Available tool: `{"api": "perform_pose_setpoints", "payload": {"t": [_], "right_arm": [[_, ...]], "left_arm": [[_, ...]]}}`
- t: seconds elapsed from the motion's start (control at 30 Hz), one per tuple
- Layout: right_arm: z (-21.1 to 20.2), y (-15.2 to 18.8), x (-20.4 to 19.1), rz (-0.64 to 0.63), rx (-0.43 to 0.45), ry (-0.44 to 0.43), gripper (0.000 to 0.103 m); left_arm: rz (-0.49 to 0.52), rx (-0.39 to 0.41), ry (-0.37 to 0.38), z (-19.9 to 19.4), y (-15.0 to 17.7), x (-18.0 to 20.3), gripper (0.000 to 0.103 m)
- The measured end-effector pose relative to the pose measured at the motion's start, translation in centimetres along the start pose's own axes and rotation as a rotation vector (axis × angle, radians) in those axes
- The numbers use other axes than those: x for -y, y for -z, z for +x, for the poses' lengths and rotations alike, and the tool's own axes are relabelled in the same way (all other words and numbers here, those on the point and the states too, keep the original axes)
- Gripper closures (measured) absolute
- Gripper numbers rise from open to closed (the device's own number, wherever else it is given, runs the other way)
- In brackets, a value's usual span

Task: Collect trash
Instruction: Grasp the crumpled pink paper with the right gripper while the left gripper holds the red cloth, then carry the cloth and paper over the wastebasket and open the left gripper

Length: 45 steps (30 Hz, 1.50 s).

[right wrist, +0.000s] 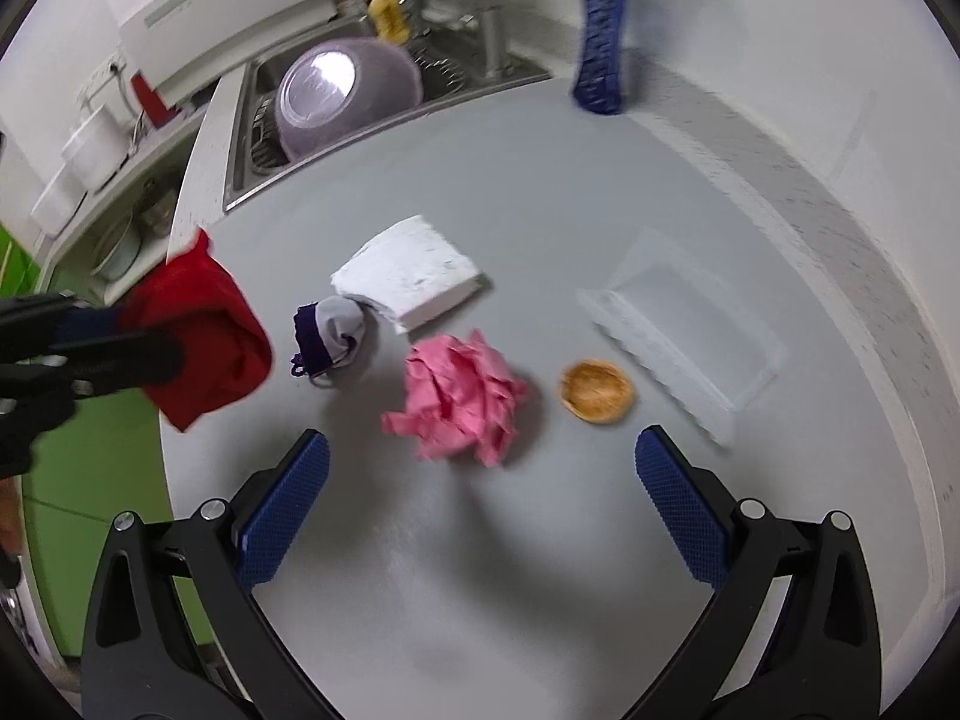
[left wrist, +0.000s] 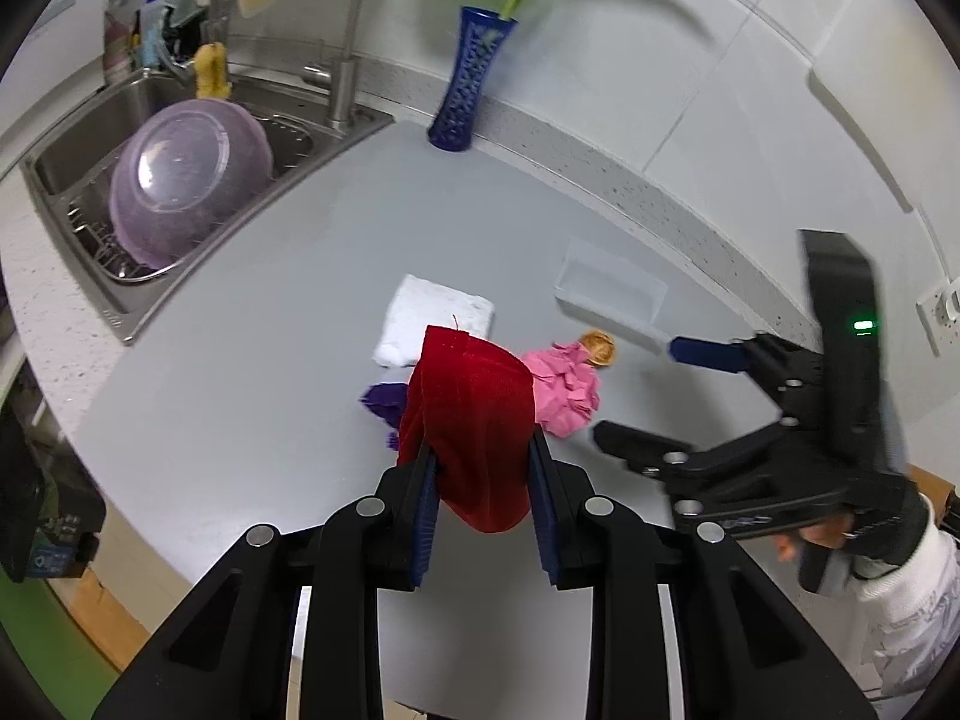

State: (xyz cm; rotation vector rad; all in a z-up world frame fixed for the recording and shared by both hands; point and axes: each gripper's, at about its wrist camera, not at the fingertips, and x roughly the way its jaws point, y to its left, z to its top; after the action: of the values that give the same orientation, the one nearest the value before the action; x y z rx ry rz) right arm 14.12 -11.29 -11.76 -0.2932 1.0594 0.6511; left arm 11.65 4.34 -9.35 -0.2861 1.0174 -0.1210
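A grey kitchen counter runs beside a steel sink where a purple bowl lies upturned, with a blue vase against the wall. From my remote seat, my left gripper is clamped on a red cloth, held clear above the counter near its edge. My right gripper stands wide apart with nothing between its blue pads, poised over a crumpled pink paper. Just right of the paper lies a small round orange-brown piece, and beyond that a clear plastic tray. A folded white towel sits behind the paper, touching a purple-and-grey pouch at its left.
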Motion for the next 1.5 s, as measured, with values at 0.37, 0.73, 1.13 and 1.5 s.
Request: {"api": "perform_pose_setpoints", "payload": {"t": [0.37,0.73,1.13,1.5], "right_arm": [[5.8,-1.8,-2.2,-0.100,-0.111,0.050,0.057],[-0.2,-1.5,-3.2,-0.107,-0.014,0.004,0.067],[-9.4,-1.7,-15.5,-0.295,0.147,-0.203,0.067],[-12.3,0.1,-33.1,-0.524,0.190,-0.388,0.067]], "left_arm": [[-0.061,0.011,-0.019,-1.4,1.0,-3.3,0.076],[-0.086,0.049,-0.034,-3.8,2.5,-4.1,0.076],[-0.230,0.141,-0.201,-14.5,11.1,-9.1,0.076],[-0.420,0.208,-0.378,-25.7,22.5,-15.0,0.076]]}}
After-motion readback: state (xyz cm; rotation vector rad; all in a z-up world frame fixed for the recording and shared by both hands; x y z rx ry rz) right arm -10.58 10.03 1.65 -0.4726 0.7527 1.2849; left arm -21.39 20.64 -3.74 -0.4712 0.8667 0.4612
